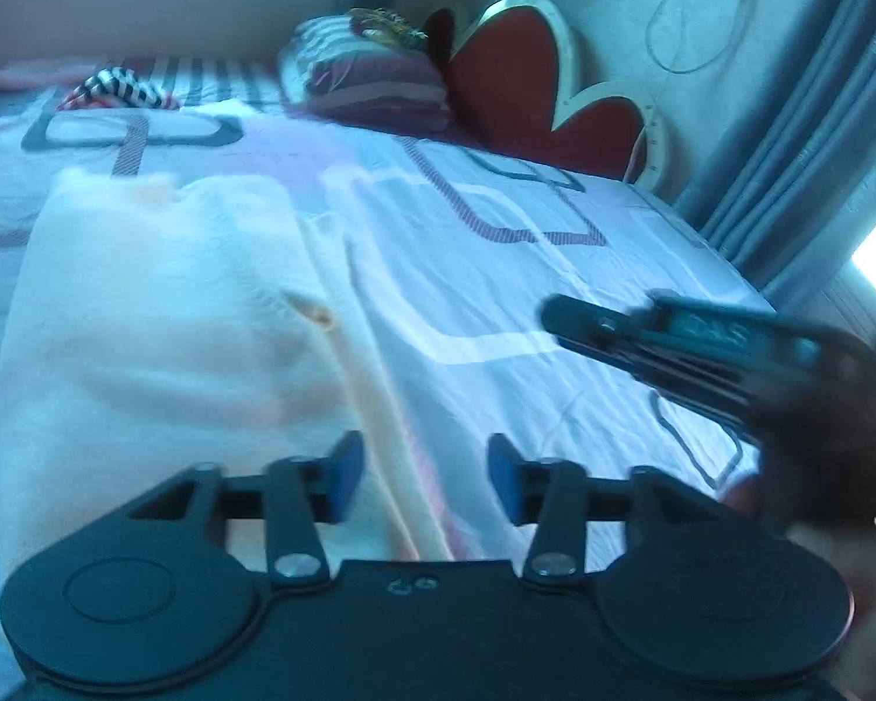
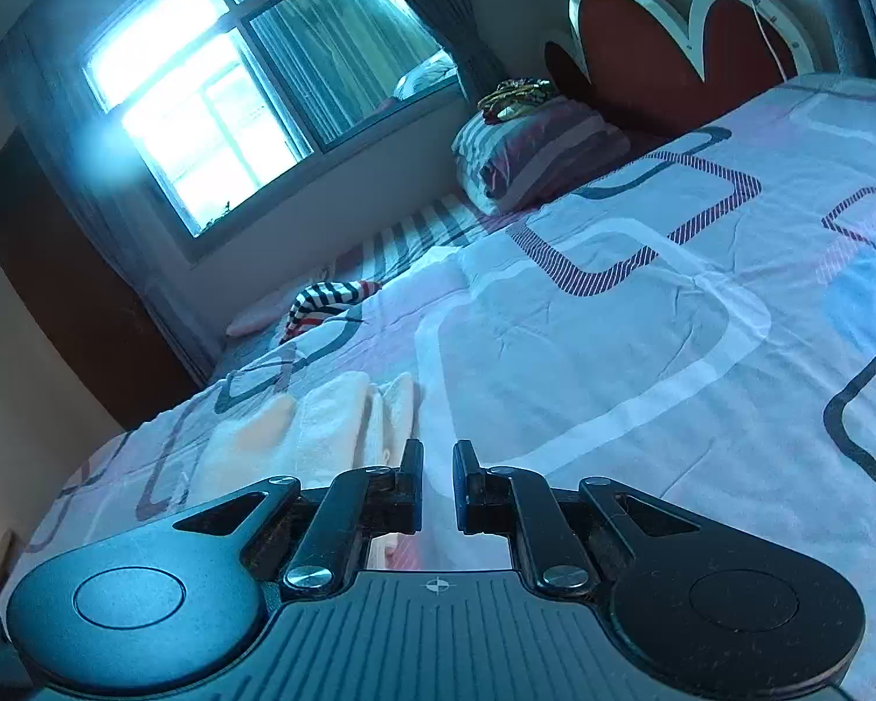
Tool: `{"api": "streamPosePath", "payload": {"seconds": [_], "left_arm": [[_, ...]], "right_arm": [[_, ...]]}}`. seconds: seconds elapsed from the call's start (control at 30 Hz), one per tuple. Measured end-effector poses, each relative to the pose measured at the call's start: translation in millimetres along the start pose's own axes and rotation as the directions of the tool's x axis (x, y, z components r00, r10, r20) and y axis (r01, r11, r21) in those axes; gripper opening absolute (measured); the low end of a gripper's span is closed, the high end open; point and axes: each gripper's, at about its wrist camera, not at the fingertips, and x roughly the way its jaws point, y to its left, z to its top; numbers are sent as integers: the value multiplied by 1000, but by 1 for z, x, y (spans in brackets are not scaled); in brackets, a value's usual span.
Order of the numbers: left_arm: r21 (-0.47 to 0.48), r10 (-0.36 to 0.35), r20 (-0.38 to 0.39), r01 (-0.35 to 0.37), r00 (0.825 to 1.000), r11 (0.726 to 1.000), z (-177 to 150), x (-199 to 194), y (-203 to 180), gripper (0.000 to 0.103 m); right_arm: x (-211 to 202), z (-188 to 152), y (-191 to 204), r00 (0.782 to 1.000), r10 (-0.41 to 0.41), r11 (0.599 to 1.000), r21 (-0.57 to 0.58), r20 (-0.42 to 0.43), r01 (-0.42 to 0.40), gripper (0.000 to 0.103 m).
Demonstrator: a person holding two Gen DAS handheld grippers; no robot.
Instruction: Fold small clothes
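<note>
A cream-white garment point(image 1: 163, 315) lies folded on the patterned bedspread point(image 1: 496, 304), in the left half of the left wrist view. My left gripper point(image 1: 425, 479) hovers over the garment's right edge, open, with nothing between its blue pads point(image 1: 344, 476). My right gripper point(image 1: 566, 324) comes in blurred from the right, above bare bedspread. In the right wrist view the right gripper point(image 2: 438, 485) has its jaws slightly apart and nothing between them. There the cream garment point(image 2: 321, 426) lies just ahead and to the left of the fingers.
A black, white and red striped piece of clothing point(image 2: 327, 301) lies bunched near the far side of the bed. A striped pillow point(image 2: 531, 158) leans by the red heart-shaped headboard point(image 2: 642, 58). A window point(image 2: 233, 87) and curtains point(image 1: 800, 134) flank the bed.
</note>
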Motion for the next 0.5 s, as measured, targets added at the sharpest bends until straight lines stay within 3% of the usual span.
{"api": "streamPosePath", "payload": {"seconds": [0.03, 0.07, 0.1, 0.17, 0.27, 0.37, 0.5], "left_arm": [[-7, -5, 50, 5, 999, 1000, -1, -13, 5, 73], [-33, -2, 98, 5, 995, 999, 1, -26, 16, 77], [-64, 21, 127, -13, 992, 998, 5, -36, 29, 76], [-123, 127, 180, -106, 975, 987, 15, -50, 60, 75], [-201, 250, 163, -215, 954, 956, 25, -51, 102, 73], [-211, 304, 114, -276, 946, 938, 32, -44, 126, 70], [-213, 316, 53, -299, 947, 930, 25, -35, 143, 66]], "right_arm": [[-3, -1, 2, 1000, 18, 1000, -5, 2, -18, 29], [-5, -2, 7, 999, 44, 999, -15, 12, -44, 56], [-4, -3, 12, 997, 82, 996, -28, 13, -82, 63], [9, -4, 22, 991, 133, 991, -31, -30, -134, 63], [38, -10, 39, 978, 178, 982, -40, -104, -183, 59], [64, -18, 49, 969, 178, 981, -53, -170, -189, 54], [90, -24, 49, 958, 163, 983, -47, -237, -179, 54]]}}
